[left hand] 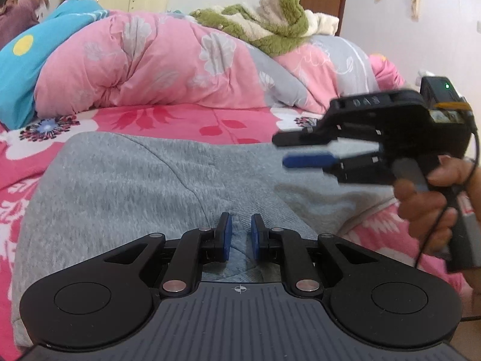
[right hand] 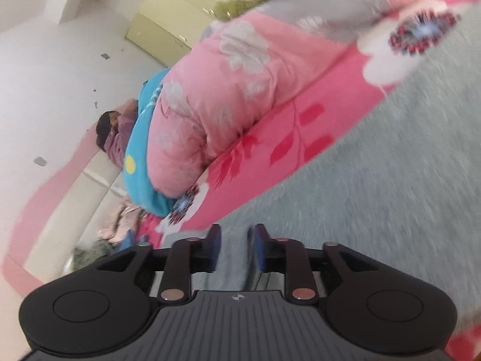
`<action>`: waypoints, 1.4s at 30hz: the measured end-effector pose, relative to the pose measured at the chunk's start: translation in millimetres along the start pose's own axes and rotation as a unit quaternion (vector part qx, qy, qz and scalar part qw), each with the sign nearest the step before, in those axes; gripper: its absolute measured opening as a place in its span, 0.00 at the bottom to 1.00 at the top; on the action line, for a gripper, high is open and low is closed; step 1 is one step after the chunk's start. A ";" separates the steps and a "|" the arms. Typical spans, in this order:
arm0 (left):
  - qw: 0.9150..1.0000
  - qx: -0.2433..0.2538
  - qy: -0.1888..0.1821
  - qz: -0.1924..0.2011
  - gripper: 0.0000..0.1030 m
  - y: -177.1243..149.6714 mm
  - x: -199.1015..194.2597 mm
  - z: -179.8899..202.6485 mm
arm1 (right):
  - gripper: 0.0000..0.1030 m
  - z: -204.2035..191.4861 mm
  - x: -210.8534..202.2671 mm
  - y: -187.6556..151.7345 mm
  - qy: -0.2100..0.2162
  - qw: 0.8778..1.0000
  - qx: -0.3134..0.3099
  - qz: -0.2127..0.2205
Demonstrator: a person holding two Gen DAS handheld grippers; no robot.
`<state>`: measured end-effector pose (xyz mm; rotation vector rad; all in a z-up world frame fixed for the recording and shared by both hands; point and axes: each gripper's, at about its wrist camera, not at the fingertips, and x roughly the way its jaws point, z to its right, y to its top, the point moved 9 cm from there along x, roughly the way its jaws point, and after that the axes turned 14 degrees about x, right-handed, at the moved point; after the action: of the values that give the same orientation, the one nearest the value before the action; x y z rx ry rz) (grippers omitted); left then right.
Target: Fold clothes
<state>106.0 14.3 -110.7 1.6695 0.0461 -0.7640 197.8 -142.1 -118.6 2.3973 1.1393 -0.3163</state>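
**A:** Start at the left of the bed. What lies there?

**B:** A blue blanket (left hand: 27, 60) with a yellow dot is bunched at the far left corner, and a person (left hand: 15, 15) in purple is behind it. Next to it a pink quilt (left hand: 144, 60) is heaped along the far edge, and a green and cream fleece (left hand: 270, 24) lies on top of it toward the right.

**A:** And the clothes?

**B:** 1 grey garment (left hand: 135, 186) lies spread on the pink flowered sheet (left hand: 180, 117). It covers the middle of the bed and reaches the near edge.

**A:** The left claw?

**B:** The left gripper (left hand: 240, 234) is at the garment's near edge, about the middle, and points slightly down. Its 2 blue pads are closed on a small raised fold of the grey fabric.

**A:** And on the right?

**B:** The right gripper (left hand: 282, 152) is above the garment's right part, near the bed's right edge, and is rolled onto its side. A hand (left hand: 430, 207) holds its handle. Its jaws are parted and hold nothing. In its own view, which is blurred, grey cloth shows below the gap and no pad touches it.
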 end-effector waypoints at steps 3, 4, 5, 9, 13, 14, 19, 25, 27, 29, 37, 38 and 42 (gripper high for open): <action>1.000 -0.005 -0.014 0.007 0.13 -0.5 0.6 -3.5 | 0.43 2.0 5.2 -16.9 -0.030 0.998 0.013 -0.051; 1.000 -0.006 -0.019 0.009 0.13 -0.8 0.6 -4.6 | 0.44 2.6 7.9 -21.0 -0.038 0.997 0.017 -0.064; 1.000 -0.008 -0.024 0.011 0.13 -1.3 0.5 -5.6 | 0.44 2.6 10.7 -24.6 -0.043 0.996 0.020 -0.075; 0.999 -0.016 -0.043 0.022 0.13 -3.6 -0.2 -10.0 | 0.52 -0.3 25.8 -27.6 -0.066 0.994 0.027 -0.087; 0.997 -0.035 -0.063 0.036 0.13 -6.8 -0.4 -16.3 | 0.57 -1.7 44.0 -24.2 -0.104 0.990 0.026 -0.092; 0.996 -0.038 -0.066 0.038 0.13 -7.3 -0.4 -17.3 | 0.57 -2.9 47.0 -22.7 -0.112 0.989 0.024 -0.091; 0.995 -0.043 -0.074 0.044 0.13 -7.8 -0.6 -18.8 | 0.57 -6.2 53.9 -12.4 -0.139 0.988 0.018 -0.064; 0.995 -0.043 -0.074 0.051 0.13 -8.8 -0.9 -19.3 | 0.65 -1.3 66.6 -7.3 -0.111 0.990 0.045 -0.069; 0.995 -0.043 -0.073 0.052 0.14 -9.0 -0.9 -19.5 | 0.65 -0.8 63.8 -7.8 -0.101 0.990 0.052 -0.079; 0.995 -0.043 -0.073 0.053 0.14 -9.1 -0.9 -19.8 | 0.65 -0.4 59.8 -11.9 -0.092 0.990 0.059 -0.093; 0.995 -0.047 -0.074 0.056 0.14 -9.3 -1.2 -21.5 | 0.65 -4.4 37.4 -33.3 -0.045 0.984 0.087 -0.149; 0.995 -0.047 -0.074 0.056 0.14 -9.1 -1.1 -21.7 | 0.65 -5.6 37.8 -34.6 -0.039 0.983 0.091 -0.153; 0.994 -0.053 -0.077 0.057 0.14 -9.2 -1.7 -23.2 | 0.65 -8.3 50.4 -34.1 -0.041 0.982 0.097 -0.154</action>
<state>111.3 38.0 -116.7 1.4948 -0.1153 -0.7882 203.1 -85.4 -141.7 2.3392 1.5033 -0.6501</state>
